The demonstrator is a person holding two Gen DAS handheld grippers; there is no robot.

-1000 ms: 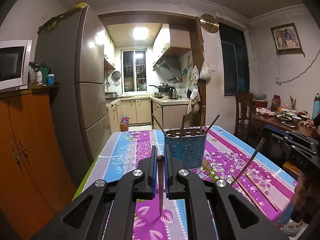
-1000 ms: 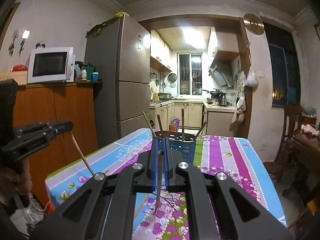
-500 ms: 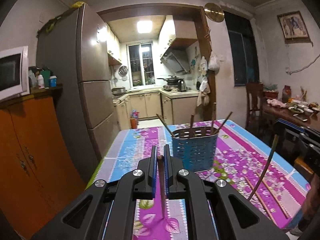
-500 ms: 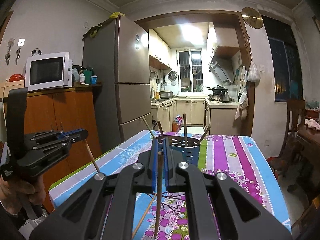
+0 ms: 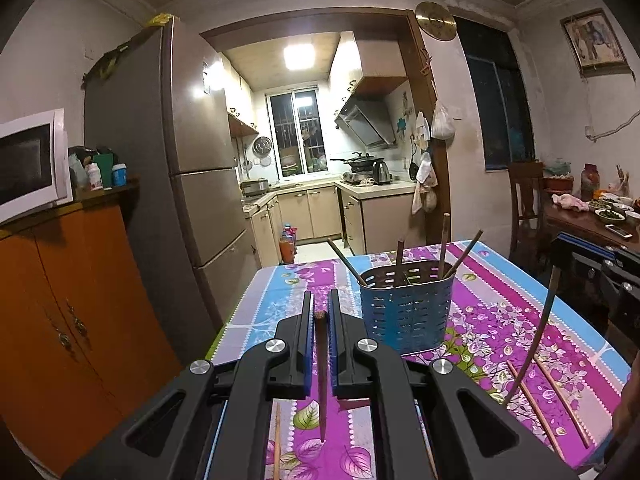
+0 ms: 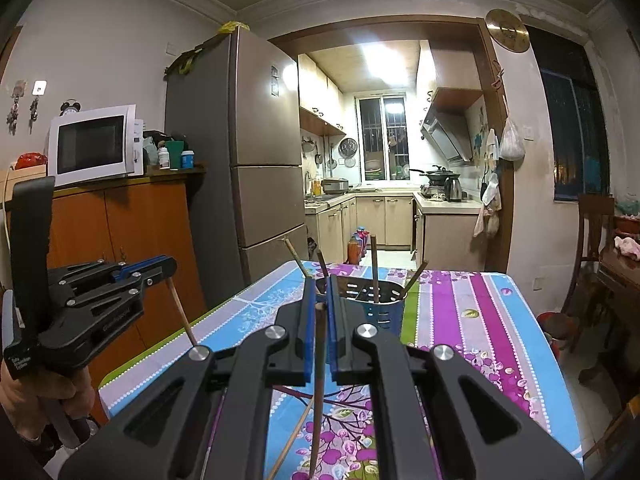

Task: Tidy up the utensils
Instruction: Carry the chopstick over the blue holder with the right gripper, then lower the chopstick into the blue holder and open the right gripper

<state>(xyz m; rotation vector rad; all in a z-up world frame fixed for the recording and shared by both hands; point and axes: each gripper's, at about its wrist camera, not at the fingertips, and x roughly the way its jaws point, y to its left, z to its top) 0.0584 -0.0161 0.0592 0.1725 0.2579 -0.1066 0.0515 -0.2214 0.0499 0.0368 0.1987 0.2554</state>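
Observation:
A blue perforated utensil holder (image 5: 406,307) stands on the floral tablecloth (image 5: 512,320) with several chopsticks in it; it also shows in the right wrist view (image 6: 380,304). My left gripper (image 5: 319,316) is shut on a brown chopstick (image 5: 321,376) that hangs point down, left of and nearer than the holder. My right gripper (image 6: 319,304) is shut on another chopstick (image 6: 318,392), also hanging down, just in front of the holder. Each gripper shows at the edge of the other's view, holding its chopstick (image 6: 182,312) (image 5: 536,332).
Loose chopsticks (image 5: 560,392) lie on the cloth at the right, and one lies near the front edge (image 5: 277,440). A fridge (image 5: 192,184) and an orange cabinet (image 5: 80,300) stand left of the table. A chair and a second table (image 5: 592,228) stand at the right.
Both grippers have risen and tilted a little while still holding their chopsticks. The holder now sits lower and slightly further right in the left wrist view.

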